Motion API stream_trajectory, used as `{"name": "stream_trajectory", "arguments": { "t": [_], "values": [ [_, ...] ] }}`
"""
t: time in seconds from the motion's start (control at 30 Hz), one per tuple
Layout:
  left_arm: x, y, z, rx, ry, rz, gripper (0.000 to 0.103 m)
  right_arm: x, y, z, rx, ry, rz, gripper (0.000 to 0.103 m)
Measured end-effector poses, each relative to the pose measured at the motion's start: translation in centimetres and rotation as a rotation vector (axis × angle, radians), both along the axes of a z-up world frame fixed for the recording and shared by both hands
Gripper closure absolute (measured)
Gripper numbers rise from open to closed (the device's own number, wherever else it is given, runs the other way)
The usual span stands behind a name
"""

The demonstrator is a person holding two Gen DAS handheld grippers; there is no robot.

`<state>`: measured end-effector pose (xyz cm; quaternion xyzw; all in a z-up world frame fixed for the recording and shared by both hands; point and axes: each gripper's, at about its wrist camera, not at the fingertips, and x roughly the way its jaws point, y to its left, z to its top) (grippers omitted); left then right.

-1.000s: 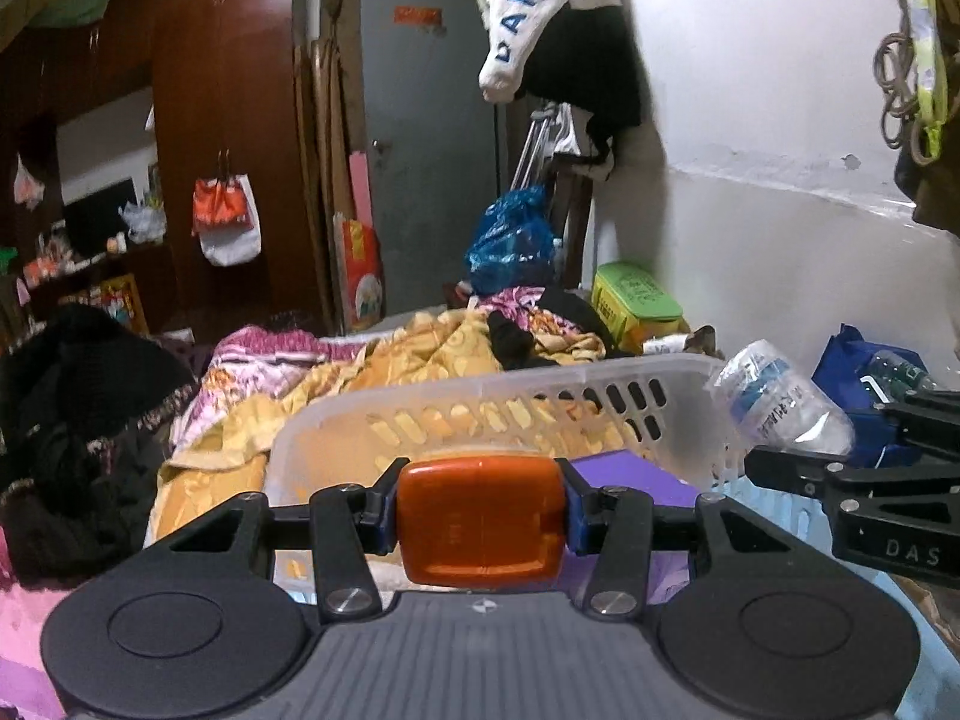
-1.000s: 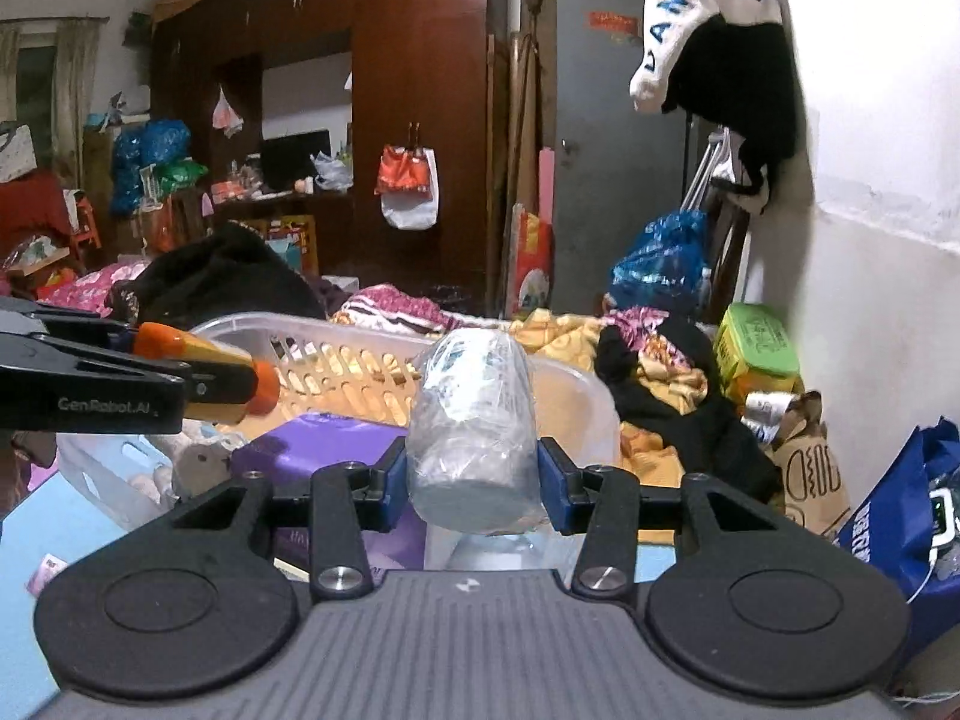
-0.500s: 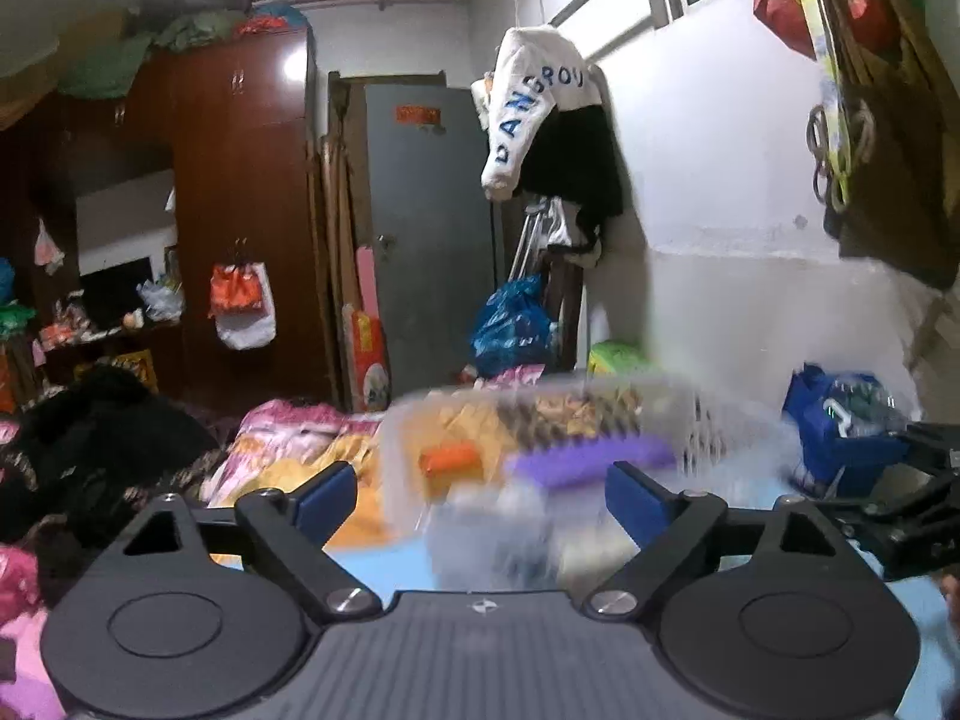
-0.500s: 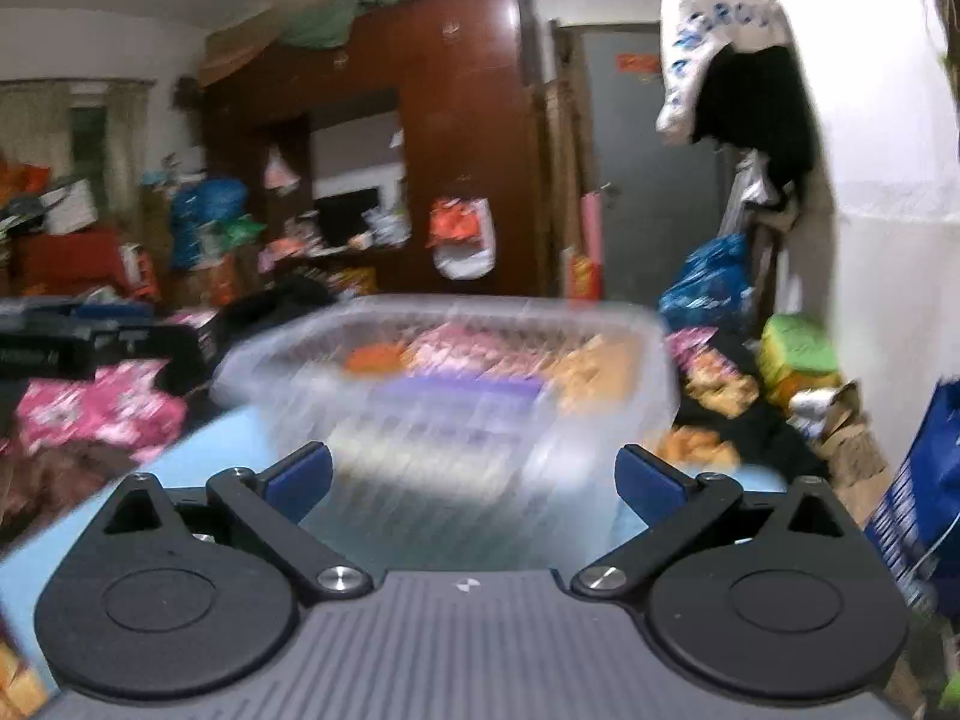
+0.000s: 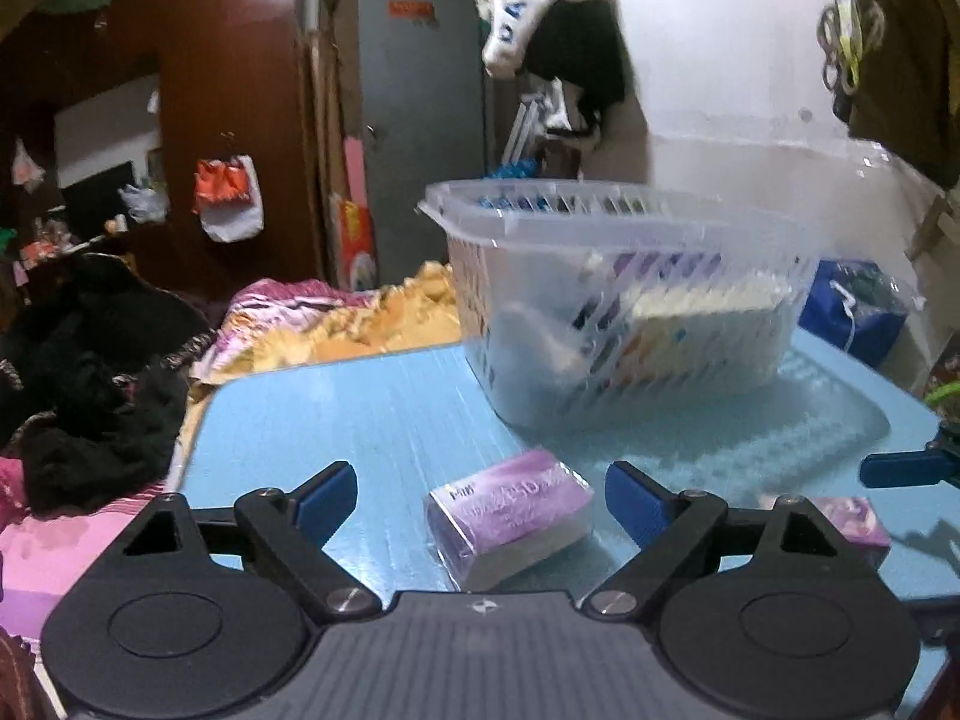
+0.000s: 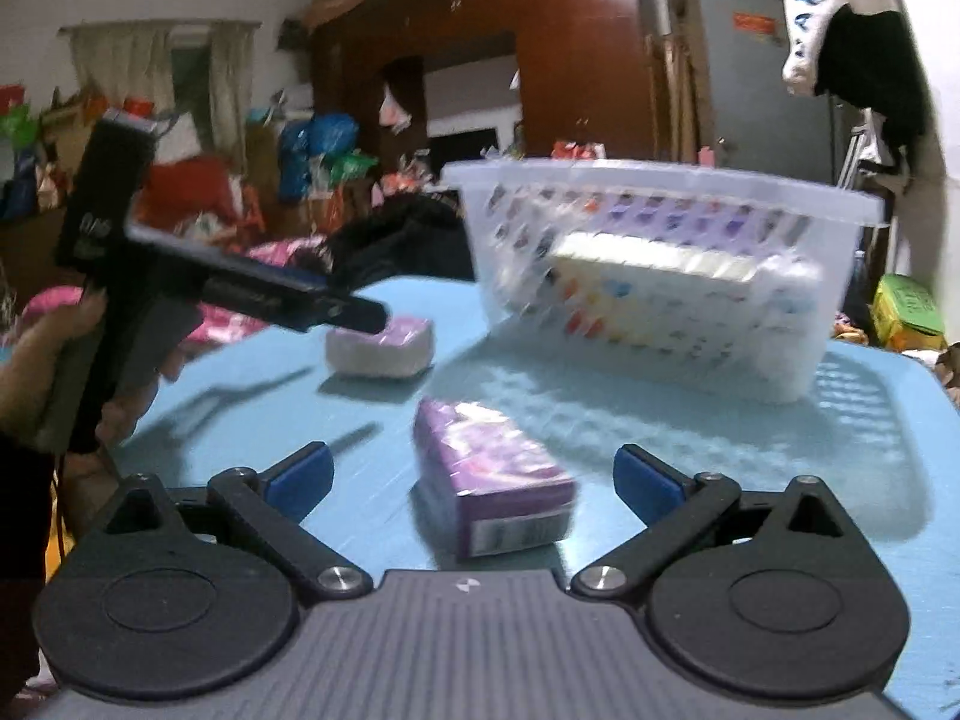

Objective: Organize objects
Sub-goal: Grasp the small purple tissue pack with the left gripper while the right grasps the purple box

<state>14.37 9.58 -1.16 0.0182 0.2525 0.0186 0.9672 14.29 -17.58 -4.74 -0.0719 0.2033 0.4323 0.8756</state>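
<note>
Both grippers low over the blue table (image 5: 372, 408), each facing a purple pack.

Left gripper (image 5: 480, 498): jaws spread wide, holding nothing. Purple tissue pack (image 5: 510, 516) lies flat on the table between the blue pads (image 5: 327, 495), touching neither. Its long axis runs diagonally, near-left to far-right, with the printed top face up and the clear-wrapped end toward the camera.

Right gripper (image 6: 474, 474): jaws wide and just easing inward, holding nothing. Purple box (image 6: 492, 486) sits between the pads, clear of both. Its long axis runs roughly away from the camera, slanting far-left; the barcode end faces the camera.

Clear slotted basket (image 5: 624, 300) stands upright on the far side of the table, well beyond both packs. It holds a white-and-purple box lying on a slant, plus a pale item at the left end that is too blurred to identify.

In the right wrist view, the left gripper comes in from the left, held by a hand (image 6: 36, 354), its tip just over the tissue pack.
</note>
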Motion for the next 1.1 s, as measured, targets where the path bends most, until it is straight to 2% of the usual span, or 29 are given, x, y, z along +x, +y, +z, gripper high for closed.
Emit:
{"name": "stream_trajectory", "arguments": {
  "t": [0.07,0.13,0.2,0.27,0.4,0.5,0.53,0.57,0.67,0.8,0.97,1.1],
  "values": [
    [0.6,0.3,-0.6,0.025,0.020,0.006,0.011,-0.4,0.8,-0.2,-0.019,-0.011,-0.011,0.007],
    [1.1,0.9,-1.2,0.015,0.046,0.009,0.011,-0.5,1.0,-0.4,-0.030,-0.011,-0.025,0.014],
    [1.4,1.5,-1.4,-0.035,0.061,-0.014,0.011,-0.8,0.6,-0.9,-0.021,0.014,-0.028,0.024],
    [1.6,1.8,-1.6,-0.056,0.074,-0.025,0.011,-0.8,0.4,-1.0,-0.011,0.031,-0.027,0.029],
    [1.1,1.2,-1.8,-0.034,0.067,-0.052,0.011,-1.3,-0.4,-1.7,0.002,0.035,-0.029,0.047],
    [1.1,0.3,-2.2,-0.013,0.083,-0.080,0.014,-1.0,-1.0,-1.7,0.032,0.055,-0.019,0.049],
    [1.1,0.0,-2.3,-0.001,0.095,-0.086,0.026,-1.1,-1.2,-1.7,0.037,0.052,-0.026,0.049],
    [1.1,-0.3,-2.4,-0.002,0.104,-0.094,0.041,-1.1,-1.4,-1.6,0.039,0.045,-0.033,0.049],
    [0.6,-0.8,-2.2,-0.016,0.087,-0.108,0.063,-1.1,-2.1,-1.6,0.050,0.038,-0.046,0.049],
    [-0.8,-1.7,-1.8,0.006,0.034,-0.092,0.064,-1.1,-3.0,-1.3,0.066,0.012,-0.057,0.050],
    [-2.7,-3.6,-1.4,0.010,-0.042,-0.112,0.064,-1.3,-4.3,-0.9,0.093,-0.066,-0.073,0.050],
    [-3.8,-4.4,-0.7,-0.029,-0.104,-0.120,0.064,-1.2,-5.7,-0.4,0.128,-0.104,-0.076,0.050]
  ]
}}
